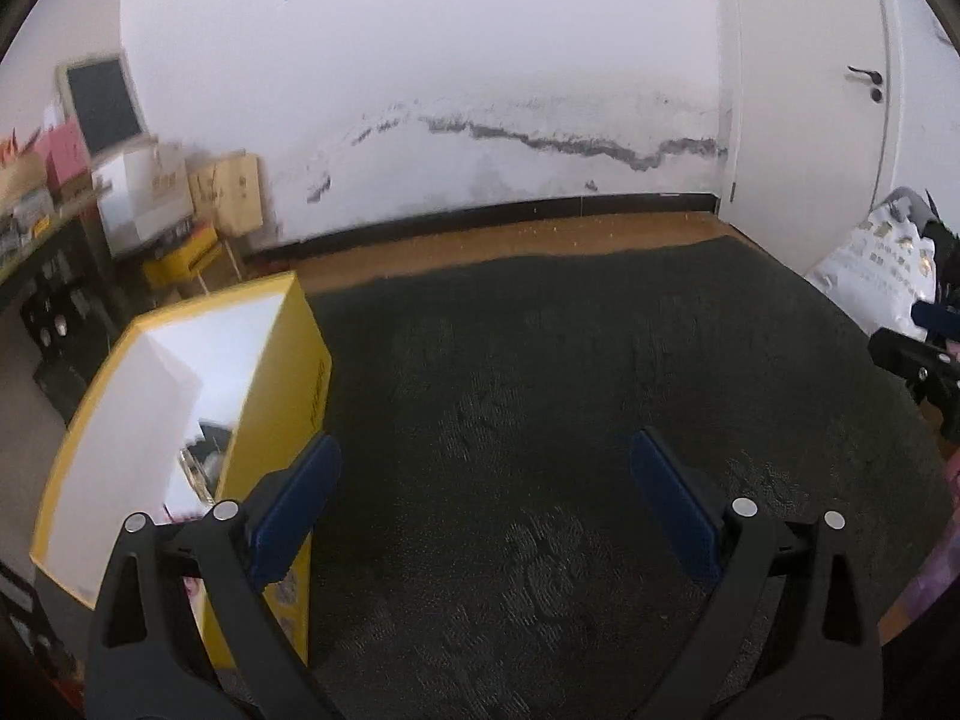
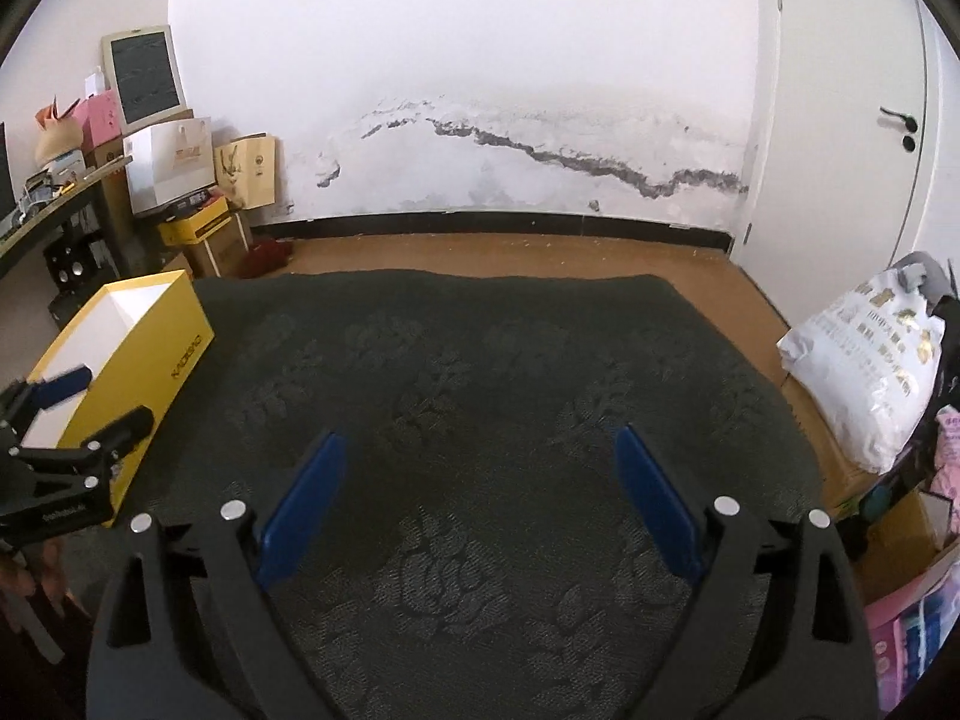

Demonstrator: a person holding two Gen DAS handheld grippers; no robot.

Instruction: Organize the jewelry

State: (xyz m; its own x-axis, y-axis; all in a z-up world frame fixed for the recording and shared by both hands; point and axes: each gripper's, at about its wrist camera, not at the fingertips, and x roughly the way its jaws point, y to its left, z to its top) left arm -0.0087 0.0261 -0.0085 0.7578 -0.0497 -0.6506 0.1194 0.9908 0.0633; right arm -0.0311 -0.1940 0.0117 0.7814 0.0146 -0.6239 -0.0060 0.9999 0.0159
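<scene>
Landmark: yellow box [image 2: 150,348], open at the top, white inside, standing on the left part of the dark patterned cloth [image 2: 480,372].
Left gripper [image 1: 486,498]: fingers spread wide, nothing between the blue pads [image 1: 300,504]. Its left finger crosses the box's right wall near that wall's top edge; from the right wrist view one finger sits above the box interior and the other outside the near wall.
Right gripper [image 2: 480,498]: fingers spread wide, holding nothing, well to the right of the box, over bare cloth.
Jewelry: small objects [image 1: 198,468] lie in the bottom of the box; the left wrist view is blurred there, so their kind cannot be told.
Open room: the cloth to the right of the box carries no objects out to its far and right edges.
Cloth edges: beyond the far edge a strip of brown floor [image 2: 510,255] meets a black baseboard.
Right limit: a white printed bag [image 2: 870,372] sits past the cloth's right edge, far from the box.
Left limit: stacked cartons [image 2: 180,162] stand behind the box, against the wall.
</scene>
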